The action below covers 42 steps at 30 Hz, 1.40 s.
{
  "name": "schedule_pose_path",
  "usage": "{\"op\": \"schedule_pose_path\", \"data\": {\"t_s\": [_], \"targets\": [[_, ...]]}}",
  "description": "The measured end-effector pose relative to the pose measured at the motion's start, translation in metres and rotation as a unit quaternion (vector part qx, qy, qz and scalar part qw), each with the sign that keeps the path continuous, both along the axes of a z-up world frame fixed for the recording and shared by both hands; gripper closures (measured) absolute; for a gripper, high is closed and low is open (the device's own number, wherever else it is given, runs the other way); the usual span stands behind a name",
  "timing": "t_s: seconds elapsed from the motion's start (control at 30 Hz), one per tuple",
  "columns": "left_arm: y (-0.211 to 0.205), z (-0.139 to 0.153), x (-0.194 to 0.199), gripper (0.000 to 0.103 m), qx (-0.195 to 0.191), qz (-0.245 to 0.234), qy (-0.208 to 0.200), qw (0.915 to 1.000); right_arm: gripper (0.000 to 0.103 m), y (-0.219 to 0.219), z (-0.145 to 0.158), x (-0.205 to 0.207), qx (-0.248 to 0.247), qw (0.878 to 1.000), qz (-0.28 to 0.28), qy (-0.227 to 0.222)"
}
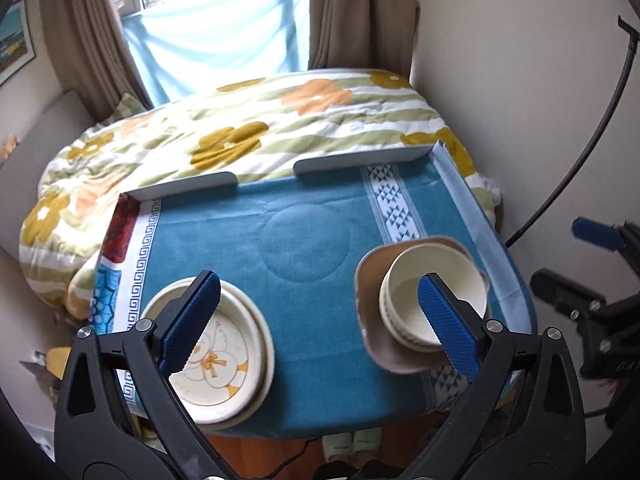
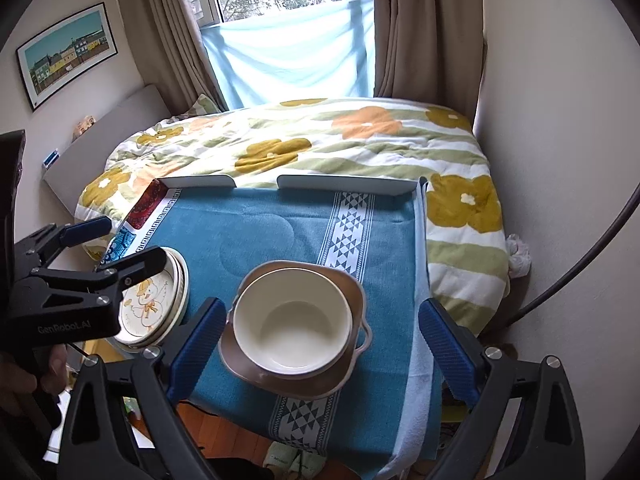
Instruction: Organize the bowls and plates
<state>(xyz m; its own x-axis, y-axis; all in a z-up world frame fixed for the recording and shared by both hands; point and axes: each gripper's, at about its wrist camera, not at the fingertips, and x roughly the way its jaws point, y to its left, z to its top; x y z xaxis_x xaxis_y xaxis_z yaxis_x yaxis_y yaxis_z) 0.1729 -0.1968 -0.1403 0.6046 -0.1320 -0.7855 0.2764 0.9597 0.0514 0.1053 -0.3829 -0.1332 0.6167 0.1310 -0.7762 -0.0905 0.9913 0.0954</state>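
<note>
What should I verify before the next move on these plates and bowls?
1. Left hand-held gripper open and holding nothing: ok.
2. Right hand-held gripper open and holding nothing: ok.
3. Cream bowl upright on the brown square plate: ok.
4. How many bowls are nested there: cannot tell; the left wrist view shows what look like stacked rims under the top one.
5. Round plates stacked with the duck-print plate on top: ok, but they overhang the near edge of the blue cloth.
6. Free landing space mid-cloth between the two stacks: ok.
</note>
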Motion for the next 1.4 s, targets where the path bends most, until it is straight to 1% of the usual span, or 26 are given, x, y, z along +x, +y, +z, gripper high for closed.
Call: {"op": "schedule_pose_path", "data": {"t_s": [0.07,0.13,0.2,0.27,0.37,0.47,0.5,0.53,0.6,0.7,0.73,0.87,0.93,0.97,1.07,1.1,1.17,1.33,1.4], "targets": [[0.004,-0.01,0.003,0.004,0.008,-0.012,0.033,0.9994,0.007,0.001,-0.004,0.0,-0.028,0.999,0.003,0.031],[0.005,-0.023,0.004,0.004,0.025,-0.023,0.067,0.9971,0.007,-0.002,-0.009,0.0,-0.029,0.998,-0.002,0.063],[0.006,-0.035,0.003,0.004,0.036,-0.048,0.091,0.994,0.007,-0.006,-0.014,-0.002,-0.026,0.996,-0.004,0.08],[0.004,-0.047,0.006,0.004,0.05,-0.066,0.119,0.9894,0.007,-0.008,-0.024,-0.001,-0.042,0.994,-0.007,0.102],[-0.001,-0.067,0.014,0.004,0.051,-0.084,0.161,0.9821,0.007,-0.015,-0.049,0.006,-0.046,0.988,-0.008,0.148],[-0.011,-0.086,0.024,0.005,0.057,-0.096,0.185,0.9764,0.007,-0.022,-0.075,0.014,-0.042,0.982,-0.008,0.186],[-0.013,-0.092,0.028,0.005,0.057,-0.1,0.192,0.9746,0.008,-0.021,-0.08,0.015,-0.042,0.98,-0.006,0.193],[-0.017,-0.097,0.031,0.007,0.058,-0.102,0.199,0.9729,0.014,-0.023,-0.087,0.019,-0.042,0.979,-0.004,0.202],[-0.022,-0.11,0.037,0.015,0.061,-0.105,0.217,0.9688,0.022,-0.024,-0.099,0.026,-0.041,0.974,0.001,0.221],[-0.027,-0.125,0.044,0.023,0.06,-0.108,0.239,0.9632,0.032,-0.021,-0.116,0.034,-0.046,0.968,0.013,0.246],[-0.029,-0.129,0.045,0.024,0.06,-0.11,0.244,0.9616,0.035,-0.019,-0.12,0.036,-0.046,0.966,0.02,0.253],[-0.034,-0.143,0.05,0.024,0.061,-0.114,0.261,0.9568,0.043,-0.013,-0.134,0.04,-0.042,0.962,0.033,0.269],[-0.035,-0.149,0.052,0.027,0.059,-0.114,0.266,0.9553,0.046,-0.012,-0.139,0.042,-0.042,0.96,0.038,0.272],[-0.037,-0.152,0.053,0.033,0.059,-0.114,0.268,0.9549,0.047,-0.012,-0.142,0.044,-0.038,0.96,0.04,0.275],[-0.042,-0.161,0.055,0.039,0.062,-0.115,0.27,0.9539,0.054,-0.013,-0.15,0.047,-0.025,0.959,0.042,0.278],[-0.045,-0.164,0.055,0.044,0.062,-0.117,0.27,0.9536,0.056,-0.013,-0.152,0.047,-0.021,0.96,0.043,0.277],[-0.048,-0.168,0.055,0.049,0.057,-0.12,0.272,0.9531,0.06,-0.012,-0.155,0.049,-0.016,0.96,0.042,0.275],[-0.053,-0.176,0.059,0.056,0.052,-0.124,0.272,0.9528,0.075,-0.006,-0.166,0.051,-0.005,0.963,0.042,0.266],[-0.055,-0.177,0.058,0.064,0.044,-0.129,0.273,0.9523,0.079,-0.004,-0.167,0.049,0.0,0.965,0.045,0.257]]}}
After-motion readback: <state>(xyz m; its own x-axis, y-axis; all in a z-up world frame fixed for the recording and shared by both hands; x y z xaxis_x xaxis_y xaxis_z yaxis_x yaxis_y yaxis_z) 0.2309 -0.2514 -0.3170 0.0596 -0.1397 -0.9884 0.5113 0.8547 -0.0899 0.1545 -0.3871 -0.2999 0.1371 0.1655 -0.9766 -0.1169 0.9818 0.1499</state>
